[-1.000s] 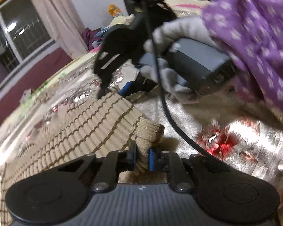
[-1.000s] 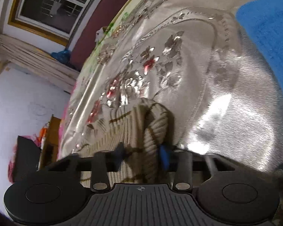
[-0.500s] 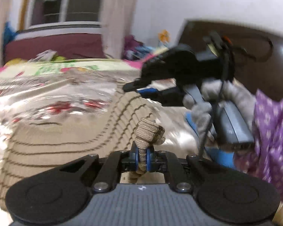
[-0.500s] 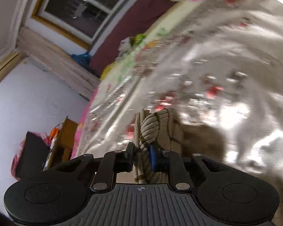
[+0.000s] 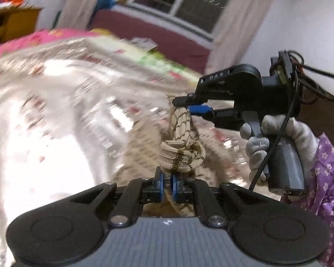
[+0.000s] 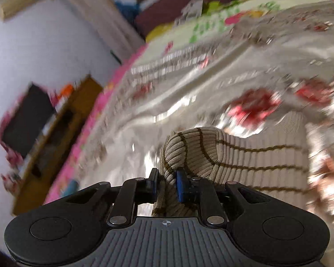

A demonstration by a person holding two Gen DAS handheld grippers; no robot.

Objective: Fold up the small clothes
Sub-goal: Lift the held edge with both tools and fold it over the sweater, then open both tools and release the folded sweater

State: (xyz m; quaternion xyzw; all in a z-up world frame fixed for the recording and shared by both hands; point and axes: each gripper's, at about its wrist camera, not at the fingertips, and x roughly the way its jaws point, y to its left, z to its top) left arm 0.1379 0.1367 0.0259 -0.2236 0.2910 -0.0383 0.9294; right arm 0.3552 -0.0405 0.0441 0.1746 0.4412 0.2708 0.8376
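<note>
A beige ribbed knit garment with thin brown stripes (image 5: 182, 133) is lifted above a shiny silver floral bedspread (image 5: 55, 111). My left gripper (image 5: 167, 183) is shut on one bunched edge of it. My right gripper (image 6: 167, 181) is shut on another bunched edge (image 6: 189, 146). In the left wrist view the right gripper (image 5: 189, 105) shows at the right, held by a white-gloved hand (image 5: 278, 138), pinching the garment's top. The cloth hangs between the two grippers, which are close together. The rest of the garment (image 6: 256, 162) trails toward the bed.
A window with curtains (image 5: 182, 2) and a maroon wall band stand behind the bed. A wooden shelf with a dark screen (image 6: 26, 120) is along the left wall. A purple flowered sleeve (image 5: 329, 189) is at the right edge.
Both grippers have lifted the garment off the bedspread and swung round. The right gripper shut on the cloth. The views are motion-blurred.
</note>
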